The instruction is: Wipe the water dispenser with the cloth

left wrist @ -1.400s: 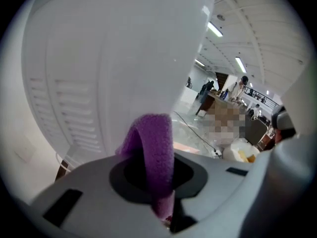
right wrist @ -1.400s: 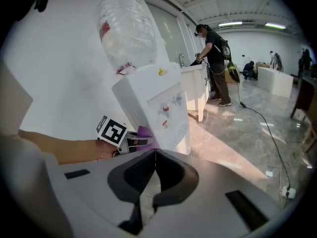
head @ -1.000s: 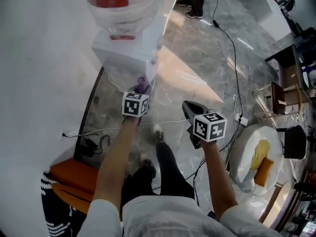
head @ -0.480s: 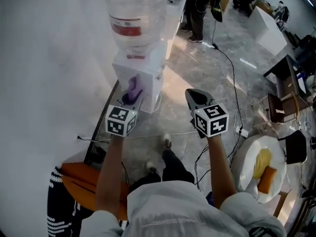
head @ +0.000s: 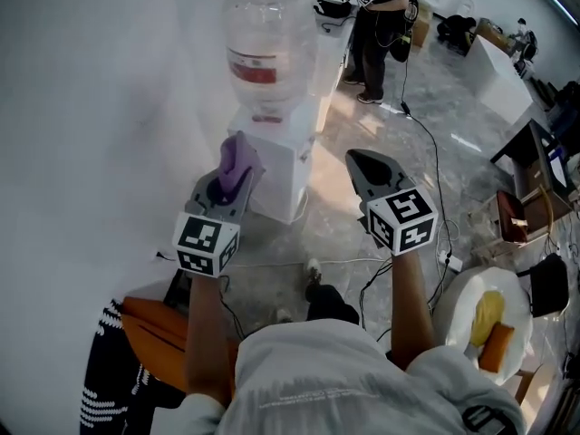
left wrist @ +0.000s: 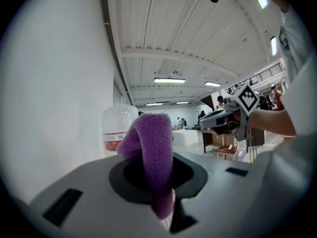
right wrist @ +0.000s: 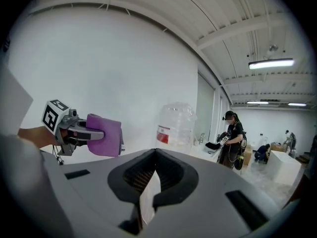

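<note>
Two grippers are up, but only my left gripper [head: 222,188] has work: its jaws pinch the folded purple cloth [head: 237,159] just before the white water dispenser [head: 283,166] with its clear bottle [head: 269,53], apparently not yet touching. My right gripper [head: 364,166] is closed on nothing. Next I'd press cloth to the cabinet's top edge. The white wall [head: 91,107] crowds the left; open floor [head: 358,134] lies right.

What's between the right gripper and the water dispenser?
Only bare floor, as the head view shows, lies between the right gripper and the water dispenser. The cloth is held in the left gripper.
</note>
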`<state>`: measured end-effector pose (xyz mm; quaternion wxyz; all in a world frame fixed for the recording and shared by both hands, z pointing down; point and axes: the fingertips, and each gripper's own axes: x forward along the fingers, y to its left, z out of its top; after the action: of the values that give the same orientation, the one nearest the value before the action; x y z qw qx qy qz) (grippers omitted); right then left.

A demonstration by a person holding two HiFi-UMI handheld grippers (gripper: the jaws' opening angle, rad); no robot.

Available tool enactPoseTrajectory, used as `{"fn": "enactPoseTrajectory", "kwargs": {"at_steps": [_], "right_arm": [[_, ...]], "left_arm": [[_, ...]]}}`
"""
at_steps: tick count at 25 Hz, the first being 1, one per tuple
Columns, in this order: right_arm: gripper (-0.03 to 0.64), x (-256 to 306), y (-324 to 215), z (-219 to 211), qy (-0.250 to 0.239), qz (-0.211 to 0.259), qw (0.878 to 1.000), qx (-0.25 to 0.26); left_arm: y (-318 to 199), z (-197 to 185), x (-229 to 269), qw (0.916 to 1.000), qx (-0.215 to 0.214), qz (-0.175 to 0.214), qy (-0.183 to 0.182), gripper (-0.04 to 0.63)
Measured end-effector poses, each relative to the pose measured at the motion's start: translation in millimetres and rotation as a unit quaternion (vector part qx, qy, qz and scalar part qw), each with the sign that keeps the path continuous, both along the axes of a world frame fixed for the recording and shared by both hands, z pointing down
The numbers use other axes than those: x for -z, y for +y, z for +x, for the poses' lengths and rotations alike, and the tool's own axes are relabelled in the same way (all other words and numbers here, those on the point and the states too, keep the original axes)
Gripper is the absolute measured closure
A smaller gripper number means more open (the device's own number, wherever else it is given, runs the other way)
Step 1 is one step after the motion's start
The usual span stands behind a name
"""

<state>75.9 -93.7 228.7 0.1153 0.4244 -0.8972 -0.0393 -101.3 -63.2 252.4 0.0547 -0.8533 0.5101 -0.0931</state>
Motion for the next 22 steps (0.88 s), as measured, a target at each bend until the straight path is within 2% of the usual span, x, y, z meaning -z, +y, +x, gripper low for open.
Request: {"fn": "enactPoseTrajectory", "kwargs": {"at_steps": [4, 9, 22], "right_arm": [[0.601, 14.5, 9.3, -1.7, -0.009, 0.017, 1.0, 0.005], [0.601, 26.3, 14.0, 4.5, -0.012, 0.033, 0.999, 0.0], [0.601, 33.6, 29.3, 14.1, 0.01, 0.047, 0.999, -0.002]], "left_arm": [[9.7, 6.1, 21.1, 0.9996, 0.002, 0.024, -0.013, 0.546], [12.4, 14.9, 33.0, 0.9993, 0.002, 0.034, -0.017, 0.546], [22.5, 32.2, 40.5, 0.9988, -0.004, 0.037, -0.032, 0.546]]}}
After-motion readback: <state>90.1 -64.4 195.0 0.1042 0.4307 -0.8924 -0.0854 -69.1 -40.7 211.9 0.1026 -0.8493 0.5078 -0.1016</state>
